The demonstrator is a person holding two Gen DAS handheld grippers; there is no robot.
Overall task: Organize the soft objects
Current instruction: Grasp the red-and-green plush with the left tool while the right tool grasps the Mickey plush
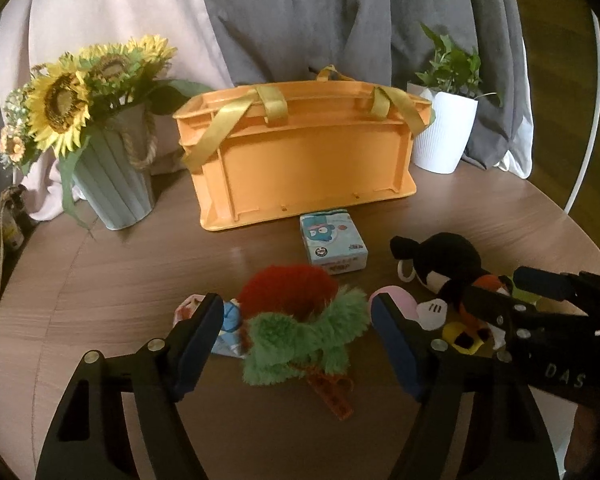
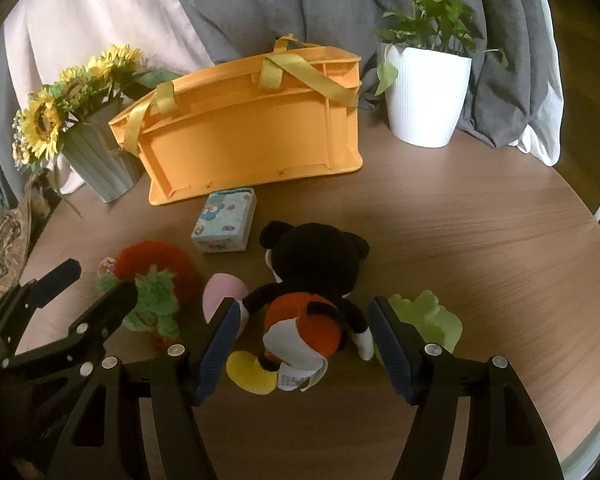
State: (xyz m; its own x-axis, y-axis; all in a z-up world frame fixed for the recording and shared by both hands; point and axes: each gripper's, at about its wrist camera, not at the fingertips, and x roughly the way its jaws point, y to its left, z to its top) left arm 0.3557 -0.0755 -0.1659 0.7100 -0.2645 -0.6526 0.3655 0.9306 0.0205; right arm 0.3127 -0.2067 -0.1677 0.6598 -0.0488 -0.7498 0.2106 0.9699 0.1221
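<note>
None of the soft things has reached the orange basket (image 1: pixel 312 160) yet, as far as its side shows (its inside is hidden); it stands at the back of the bench (image 2: pixel 480 240). Sorting looks barely begun. In front of it lie the strawberry plush (image 1: pixel 296 320), the mouse plush (image 2: pixel 308 280), a pink soft piece (image 2: pixel 220 292) and a green leafy one (image 2: pixel 428 316). Both grippers tilt downward. The left gripper (image 1: pixel 298 332) straddles the strawberry plush, jaws apart, not pressing. The right gripper (image 2: pixel 302 328) brackets the mouse plush, also unclamped.
</note>
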